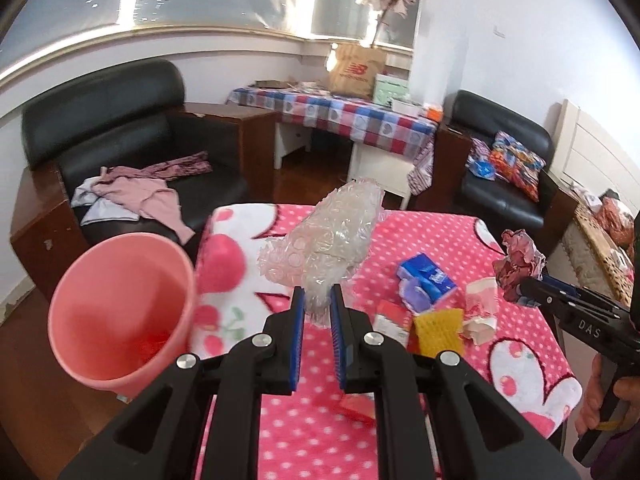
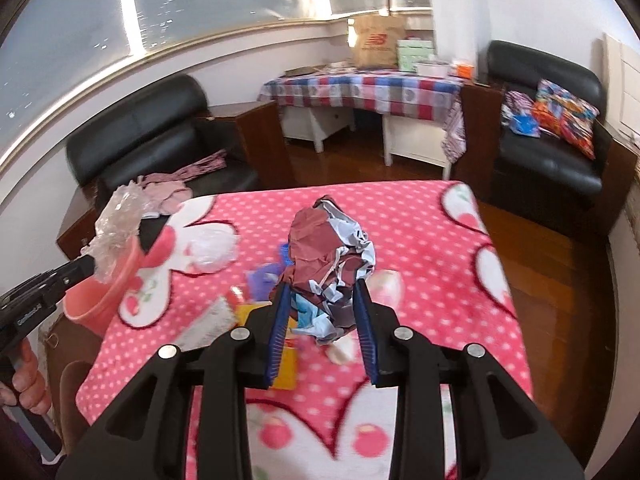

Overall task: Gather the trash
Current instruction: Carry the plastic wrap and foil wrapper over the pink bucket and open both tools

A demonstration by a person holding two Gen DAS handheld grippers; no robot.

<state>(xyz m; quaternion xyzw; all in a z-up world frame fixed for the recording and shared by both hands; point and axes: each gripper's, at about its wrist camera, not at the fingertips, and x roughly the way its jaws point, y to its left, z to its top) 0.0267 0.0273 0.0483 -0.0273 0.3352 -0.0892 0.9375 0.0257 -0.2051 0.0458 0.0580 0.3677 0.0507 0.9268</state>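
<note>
My left gripper [image 1: 318, 300] is shut on a wad of clear bubble wrap [image 1: 332, 232], held in the air above the pink dotted table cover [image 1: 420, 236]. The same bubble wrap [image 2: 116, 224] shows at the left of the right wrist view, over the pink bin [image 2: 100, 296]. The pink bin [image 1: 120, 308] stands off the table's left edge, open side up. My right gripper [image 2: 322, 296] is shut on a crumpled maroon and white paper ball [image 2: 328, 252], raised above the table. That paper ball [image 1: 518, 260] appears at the right of the left wrist view.
On the cover lie a blue tissue pack [image 1: 428, 276], a purple wrapper [image 1: 416, 296], a yellow piece [image 1: 438, 330], a pink-white paper cup [image 1: 482, 308] and a red packet [image 1: 390, 316]. A black armchair with clothes [image 1: 132, 152] stands behind the bin. A checked table [image 1: 352, 116] and another armchair [image 1: 504, 160] stand farther back.
</note>
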